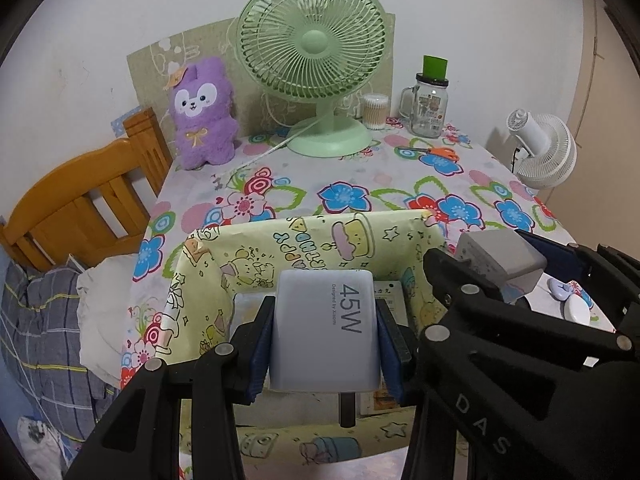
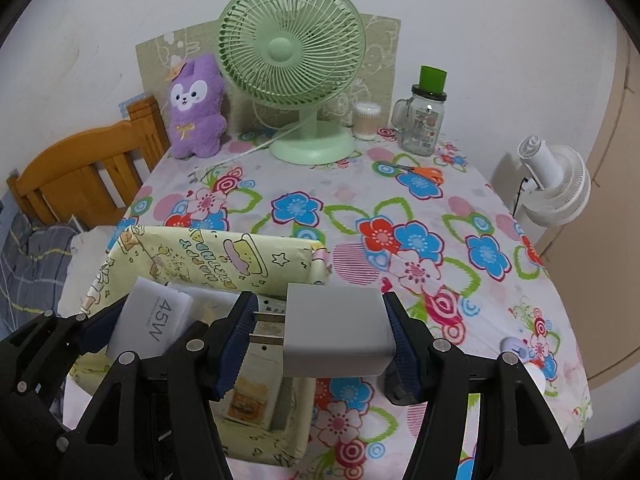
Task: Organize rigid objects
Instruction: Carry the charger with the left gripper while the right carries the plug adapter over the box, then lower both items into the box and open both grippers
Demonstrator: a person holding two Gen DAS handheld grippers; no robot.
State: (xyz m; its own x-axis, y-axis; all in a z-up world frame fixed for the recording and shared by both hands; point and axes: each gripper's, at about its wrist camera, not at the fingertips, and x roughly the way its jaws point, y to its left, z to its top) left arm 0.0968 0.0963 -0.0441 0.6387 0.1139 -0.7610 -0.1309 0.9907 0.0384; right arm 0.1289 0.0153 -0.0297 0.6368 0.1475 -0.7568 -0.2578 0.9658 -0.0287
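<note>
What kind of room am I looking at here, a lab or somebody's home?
Most likely a home bedroom. A wooden bed frame with plaid bedding stands beside the table in the floral cloth, which holds a purple plush rabbit and a green desk fan.

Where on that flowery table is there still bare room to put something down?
The widest free patch of the tablecloth lies between the yellow box and the green fan, reaching right toward the scissors. The back edge is crowded: plush toy, fan, cotton swabs, jar. The box itself already holds things.
</note>
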